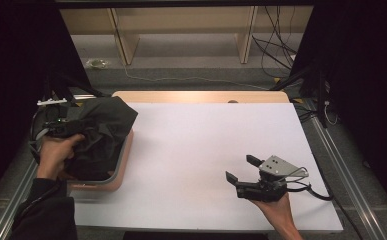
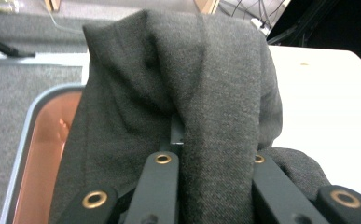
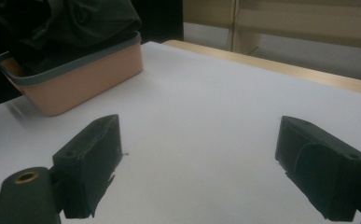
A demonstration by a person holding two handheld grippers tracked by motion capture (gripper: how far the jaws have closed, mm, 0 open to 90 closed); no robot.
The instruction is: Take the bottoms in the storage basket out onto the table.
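**Left gripper pinches the dark cloth over the bin; right gripper waits open**

In the left gripper view the two black jaws stand narrow, drawn in on a fold of the cloth (image 2: 178, 88). The fabric is bunched between them and hides their tips, so the left gripper (image 2: 201, 140) is clamped on the cloth. From the pinch the grey weave rises toward twelve o'clock in that view as a peaked ridge, with creases that run up and down. It then spills down both sides, past the jaws at five and seven o'clock.

In the high view the left gripper (image 1: 81, 131) sits at nine o'clock on the table, in the person's left hand (image 1: 56, 152). The cloth (image 1: 106, 127) heaps up around it and drapes into the bin (image 1: 123, 167). Its long axis runs roughly from seven to one o'clock, and its highest point lies at the far end. The lower part of the cloth lies inside the bin, whose pink wall and grey rim show at eight o'clock in the left gripper view.

The right gripper (image 1: 242, 169) rests at five o'clock on the white table (image 1: 206, 135), well apart from the cloth. Its jaws stand wide, with bare table between them, and point toward ten o'clock. In the right gripper view the bin (image 3: 85, 77) lies at ten o'clock with dark cloth (image 3: 85, 23) piled above its rim.
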